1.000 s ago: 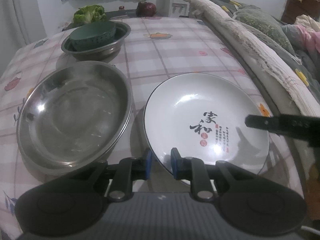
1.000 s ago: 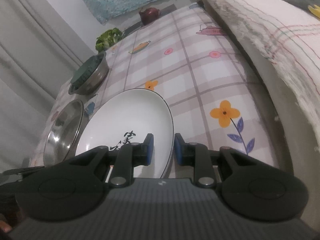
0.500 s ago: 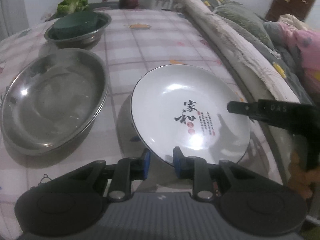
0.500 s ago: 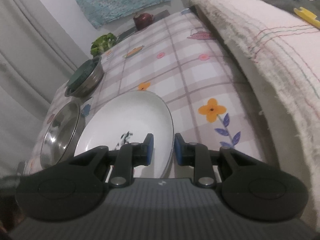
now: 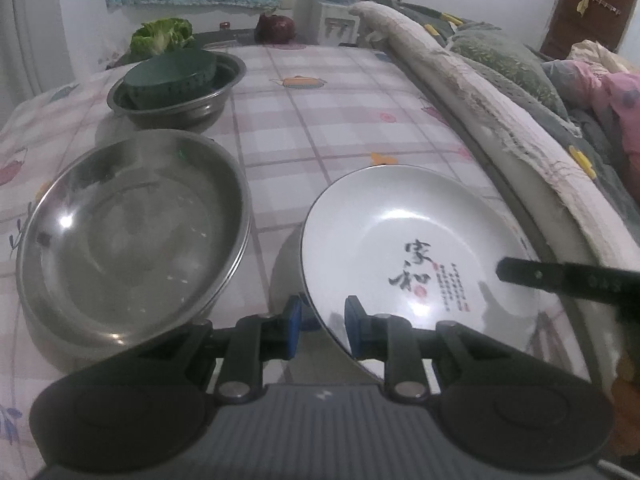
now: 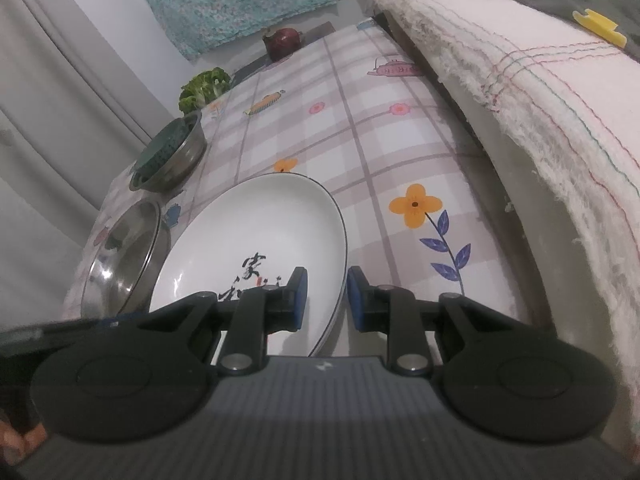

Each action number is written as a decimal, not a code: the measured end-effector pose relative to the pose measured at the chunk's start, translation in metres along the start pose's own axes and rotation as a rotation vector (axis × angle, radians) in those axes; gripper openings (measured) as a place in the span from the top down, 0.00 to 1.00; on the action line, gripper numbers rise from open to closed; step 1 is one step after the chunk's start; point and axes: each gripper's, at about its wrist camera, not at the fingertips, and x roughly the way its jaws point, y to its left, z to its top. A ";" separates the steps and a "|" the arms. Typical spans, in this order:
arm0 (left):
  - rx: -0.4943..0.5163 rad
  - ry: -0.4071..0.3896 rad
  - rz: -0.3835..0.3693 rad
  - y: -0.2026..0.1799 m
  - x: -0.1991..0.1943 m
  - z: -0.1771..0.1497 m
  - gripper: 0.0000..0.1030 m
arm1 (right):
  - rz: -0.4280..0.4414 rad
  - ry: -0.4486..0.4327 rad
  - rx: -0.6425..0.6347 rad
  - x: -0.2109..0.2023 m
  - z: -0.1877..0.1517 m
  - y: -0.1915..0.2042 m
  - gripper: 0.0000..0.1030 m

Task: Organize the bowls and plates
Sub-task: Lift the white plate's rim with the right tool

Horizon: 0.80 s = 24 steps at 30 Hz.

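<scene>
A white plate (image 5: 408, 240) with black characters is held above the checked tablecloth. My left gripper (image 5: 322, 323) is shut on its near rim. My right gripper (image 6: 325, 299) is shut on its right rim; the plate also shows in the right wrist view (image 6: 260, 240). The right gripper's finger (image 5: 560, 278) reaches over the plate from the right. A wide steel basin (image 5: 128, 232) sits left of the plate. Behind it a steel bowl (image 5: 176, 100) holds a dark green bowl (image 5: 168, 74).
A cabbage (image 5: 162, 36) and a dark red teapot (image 5: 276, 28) stand at the table's far edge. A sofa with a white blanket (image 5: 500, 120) runs along the table's right side. The steel basin also shows at the left in the right wrist view (image 6: 124, 260).
The plate has stayed gripped by both grippers and has been lifted and tilted a little. The views have shifted slightly with it.
</scene>
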 end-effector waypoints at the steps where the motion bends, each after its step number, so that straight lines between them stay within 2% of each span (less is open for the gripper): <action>1: 0.003 0.000 0.002 0.000 0.002 0.001 0.76 | -0.002 0.000 -0.001 0.000 -0.001 0.000 0.79; 15: 0.029 -0.018 0.040 -0.009 0.017 0.003 0.73 | -0.013 -0.002 -0.012 0.006 -0.010 0.002 0.81; 24: 0.028 -0.001 0.073 -0.013 0.012 0.006 0.73 | -0.057 -0.011 -0.061 0.006 -0.009 0.013 0.80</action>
